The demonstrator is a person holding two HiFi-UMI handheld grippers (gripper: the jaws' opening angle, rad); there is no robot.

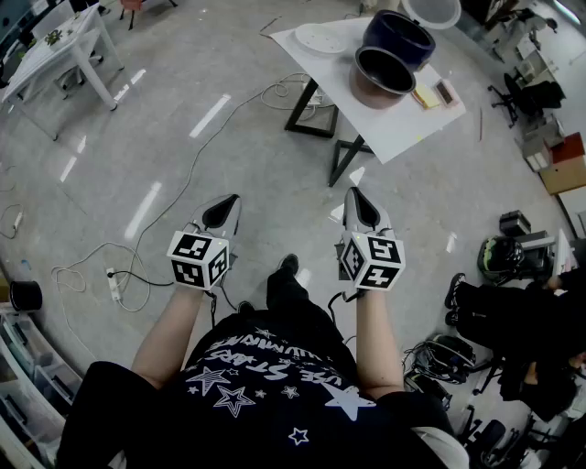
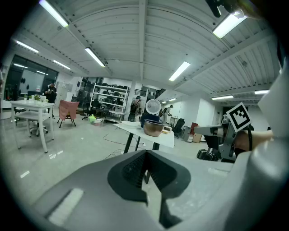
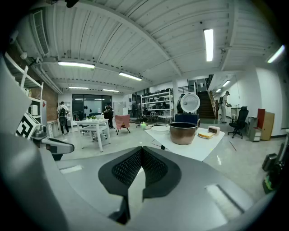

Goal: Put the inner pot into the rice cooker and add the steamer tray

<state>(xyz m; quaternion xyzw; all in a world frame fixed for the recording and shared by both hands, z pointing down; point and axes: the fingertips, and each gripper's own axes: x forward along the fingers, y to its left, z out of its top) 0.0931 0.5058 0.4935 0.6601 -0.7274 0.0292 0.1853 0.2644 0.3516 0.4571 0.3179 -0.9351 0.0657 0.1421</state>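
A bronze inner pot (image 1: 383, 75) stands on a white table (image 1: 403, 128) at the top of the head view. Just behind it is a dark blue rice cooker (image 1: 398, 38) with its white lid (image 1: 430, 11) raised. A white steamer tray (image 1: 320, 38) lies on the table's left part. My left gripper (image 1: 222, 212) and right gripper (image 1: 359, 203) hang side by side over the floor, well short of the table, both shut and empty. The left gripper view shows the pot (image 2: 153, 128) far beyond the jaws (image 2: 144, 155). The right gripper view shows pot (image 3: 183, 133), cooker (image 3: 186, 118) and tray (image 3: 160, 129) ahead of its jaws (image 3: 142, 151).
Cables and a power strip (image 1: 114, 286) trail over the floor at left. Another white table (image 1: 55, 46) stands at far left. A seated person (image 1: 513, 321) and bags are at right. Small yellow items (image 1: 426, 96) lie beside the pot. The table's black legs (image 1: 343, 156) face me.
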